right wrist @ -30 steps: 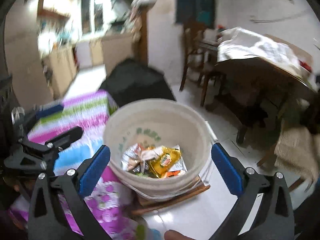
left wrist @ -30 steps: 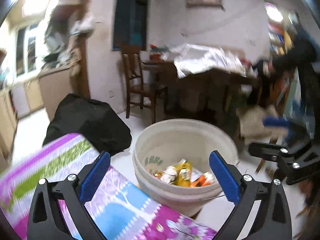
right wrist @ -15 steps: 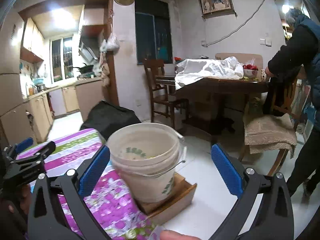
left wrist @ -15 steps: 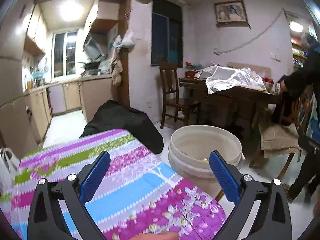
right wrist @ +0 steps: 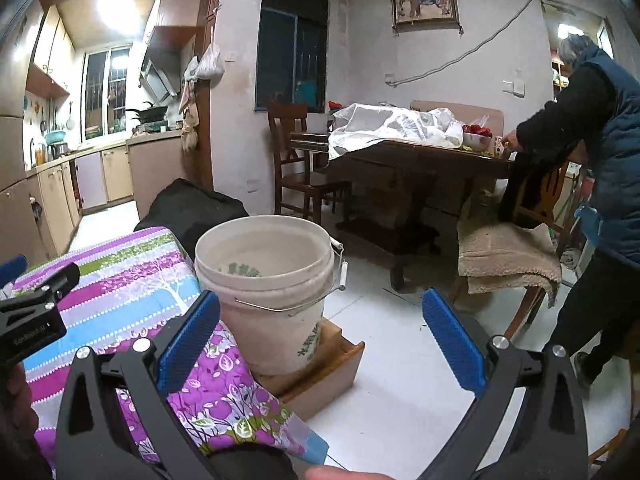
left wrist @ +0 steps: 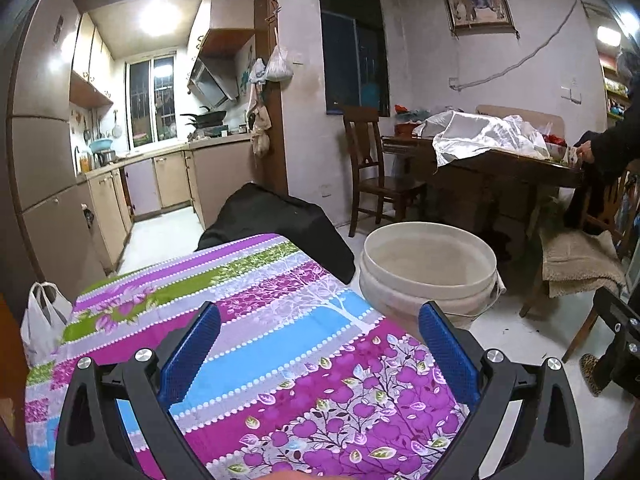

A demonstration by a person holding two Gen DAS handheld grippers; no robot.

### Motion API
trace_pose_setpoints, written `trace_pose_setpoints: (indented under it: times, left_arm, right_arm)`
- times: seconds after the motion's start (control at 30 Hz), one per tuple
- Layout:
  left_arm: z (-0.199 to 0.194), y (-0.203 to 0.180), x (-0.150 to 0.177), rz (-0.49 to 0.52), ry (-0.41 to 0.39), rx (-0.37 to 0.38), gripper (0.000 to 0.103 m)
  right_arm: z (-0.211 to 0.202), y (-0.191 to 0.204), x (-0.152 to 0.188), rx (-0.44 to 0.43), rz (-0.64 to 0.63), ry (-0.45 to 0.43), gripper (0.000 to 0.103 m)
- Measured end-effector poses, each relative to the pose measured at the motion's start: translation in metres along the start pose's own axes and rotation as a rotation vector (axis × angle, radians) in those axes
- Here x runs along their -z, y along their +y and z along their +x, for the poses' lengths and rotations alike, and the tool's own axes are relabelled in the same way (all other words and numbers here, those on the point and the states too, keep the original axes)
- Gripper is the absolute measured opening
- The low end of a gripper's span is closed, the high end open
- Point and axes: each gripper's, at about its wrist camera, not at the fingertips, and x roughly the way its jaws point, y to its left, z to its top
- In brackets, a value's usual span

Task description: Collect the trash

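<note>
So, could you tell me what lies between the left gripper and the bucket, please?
In the left wrist view, only the floral cloth lies between the open left gripper and the bucket; no trash shows on it.

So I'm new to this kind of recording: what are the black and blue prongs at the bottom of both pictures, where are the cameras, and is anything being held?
Those prongs are handheld two-finger grippers, one per hand, each with a fisheye camera looking forward along its blue-padded fingers. One picture looks out from the left gripper, the other from the right gripper. Both are open and hold nothing. Below them is a table under a purple flowered cloth, with no trash visible on it. Beside it a white bucket stands on a low wooden box. A person in dark clothing stands at the dining table behind.
</note>
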Motion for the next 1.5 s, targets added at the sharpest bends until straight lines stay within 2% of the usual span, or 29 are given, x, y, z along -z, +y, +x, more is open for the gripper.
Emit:
trace_pose_setpoints:
  times: [0.27, 0.53, 1.1, 1.23, 1.4, 1.5]
  left_arm:
    - [-0.002, -0.009, 0.000, 0.029, -0.003, 0.011, 0.099]
    - [-0.005, -0.024, 0.007, 0.079, -0.006, 0.096, 0.099]
    - [-0.010, -0.028, 0.015, 0.094, -0.003, 0.117, 0.099]
    - [-0.009, -0.028, 0.017, 0.088, -0.005, 0.118, 0.092]
    - [-0.009, -0.030, 0.019, 0.091, -0.016, 0.084, 0.089]
    - [-0.006, -0.029, 0.019, 0.085, 0.006, 0.084, 0.089]
  right_arm:
    - [-0.001, -0.008, 0.002, 0.021, 0.019, 0.003, 0.098]
    - [-0.003, -0.012, 0.005, 0.020, 0.022, 0.017, 0.098]
    - [-0.008, -0.014, 0.006, 0.019, 0.022, 0.022, 0.098]
    - [-0.008, -0.014, 0.006, 0.020, 0.027, 0.023, 0.098]
    - [-0.006, -0.017, 0.009, 0.021, 0.038, 0.035, 0.098]
    - [-0.004, -0.019, 0.010, 0.018, 0.048, 0.043, 0.098]
